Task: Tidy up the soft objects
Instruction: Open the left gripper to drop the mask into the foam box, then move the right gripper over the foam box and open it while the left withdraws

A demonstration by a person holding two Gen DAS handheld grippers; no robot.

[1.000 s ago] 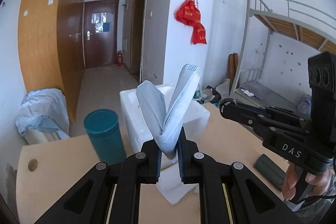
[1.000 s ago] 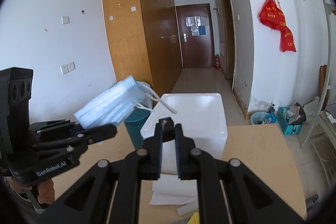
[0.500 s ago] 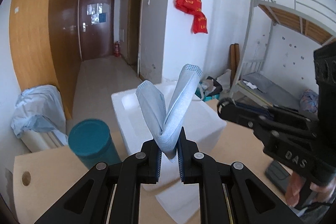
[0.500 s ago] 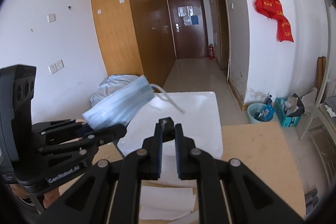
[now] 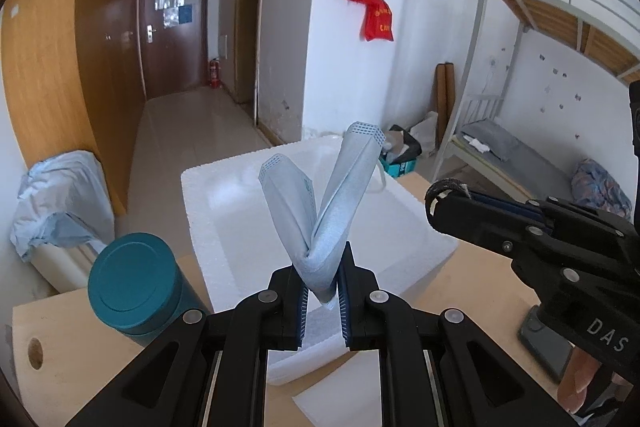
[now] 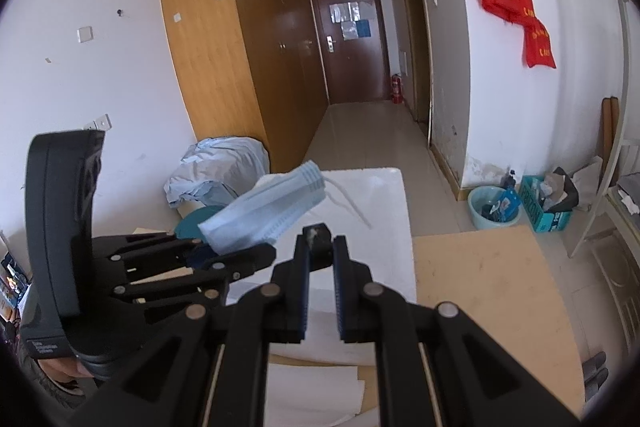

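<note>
The left tongs (image 5: pixel 323 301) pinch a folded blue face mask (image 5: pixel 324 211) above the white foam box (image 5: pixel 400 227).
</note>
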